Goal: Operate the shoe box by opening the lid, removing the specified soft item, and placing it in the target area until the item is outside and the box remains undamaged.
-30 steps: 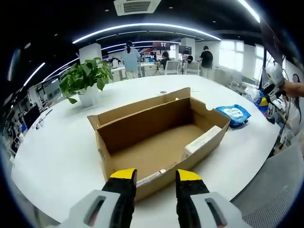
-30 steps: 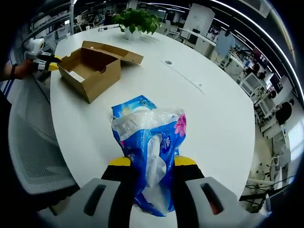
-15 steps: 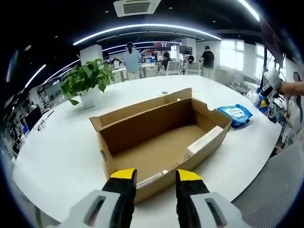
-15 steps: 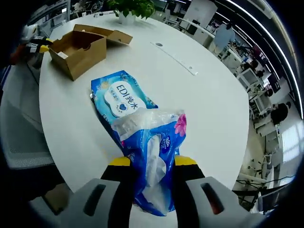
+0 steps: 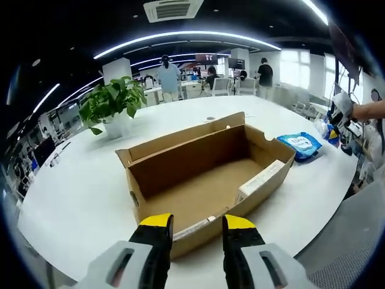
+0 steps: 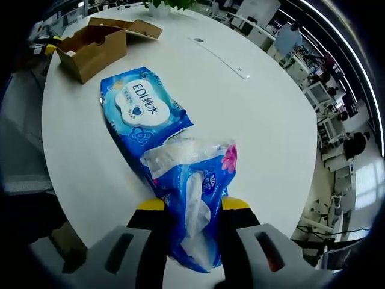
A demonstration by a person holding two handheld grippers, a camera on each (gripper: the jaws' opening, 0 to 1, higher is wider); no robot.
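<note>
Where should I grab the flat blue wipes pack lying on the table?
Take the wipes pack by one long edge, coming in low from the side. It lies flat, label up, so the thin soft rim fits between the fingers better than the wide top.

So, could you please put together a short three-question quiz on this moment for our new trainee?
1. True or false: the shoe box on the white table stands open with nothing soft left inside it.
2. What is the right gripper holding?
A. a blue tissue pack
B. the potted plant
C. the box lid
3. Fill in the gap: in the right gripper view, the flat blue wipes pack lies on the table between the gripper and the ____.

Key
1. True: the left gripper view shows a bare cardboard floor, with the left gripper open just in front of the box.
2. A: the tissue pack sits between its jaws.
3. shoe box.
</note>
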